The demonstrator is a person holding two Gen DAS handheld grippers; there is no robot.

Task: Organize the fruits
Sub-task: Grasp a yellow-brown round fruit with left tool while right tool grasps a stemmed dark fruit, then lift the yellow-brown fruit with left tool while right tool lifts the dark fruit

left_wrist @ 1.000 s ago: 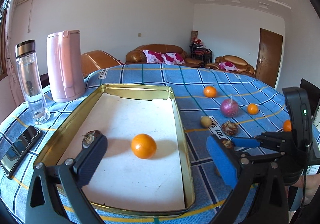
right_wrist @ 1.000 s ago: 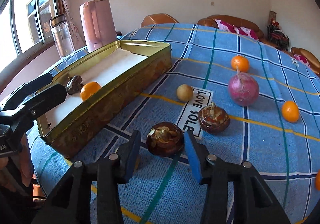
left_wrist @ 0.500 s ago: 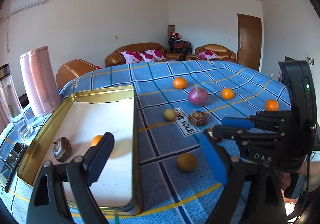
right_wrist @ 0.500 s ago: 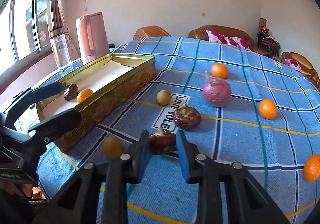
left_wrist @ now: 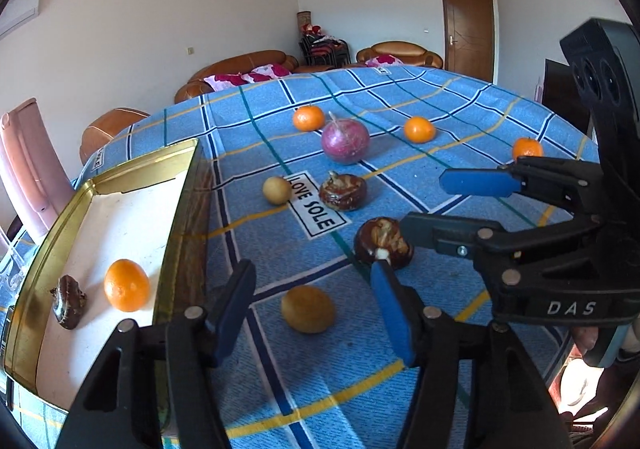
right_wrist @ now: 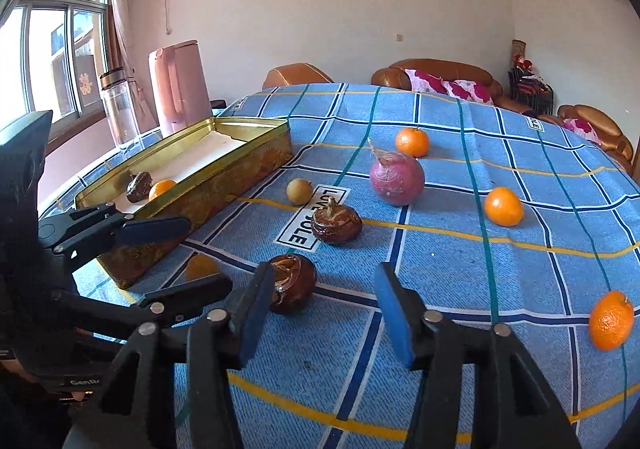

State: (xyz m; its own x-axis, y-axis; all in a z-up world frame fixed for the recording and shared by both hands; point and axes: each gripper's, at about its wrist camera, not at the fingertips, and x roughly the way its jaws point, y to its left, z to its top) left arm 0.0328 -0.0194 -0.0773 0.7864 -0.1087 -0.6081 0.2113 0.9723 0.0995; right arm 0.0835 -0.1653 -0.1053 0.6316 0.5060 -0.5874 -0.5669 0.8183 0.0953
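Note:
A gold tin tray (left_wrist: 176, 209) (right_wrist: 224, 169) holds an orange (left_wrist: 126, 285) and a brown water chestnut (left_wrist: 69, 301). On the blue checked cloth lie a small yellow fruit (left_wrist: 308, 309), two brown chestnuts (left_wrist: 383, 243) (left_wrist: 343, 191), a pale round fruit (left_wrist: 277, 190), a purple radish (left_wrist: 345, 141) and three oranges (left_wrist: 308, 117) (left_wrist: 419, 129) (left_wrist: 527, 149). My left gripper (left_wrist: 312, 313) is open, its jaws either side of the yellow fruit. My right gripper (right_wrist: 320, 313) is open and empty; the near chestnut (right_wrist: 290, 283) lies against its left finger.
A pink kettle (right_wrist: 178, 85) and a glass bottle (right_wrist: 118, 109) stand beyond the tray. Another orange (right_wrist: 610, 321) lies at the right, near the table's edge. Sofas and a door are in the background.
My left gripper swung from over the tray to the yellow fruit on the cloth. My right gripper closed on the near chestnut, then opened, leaving it on the cloth.

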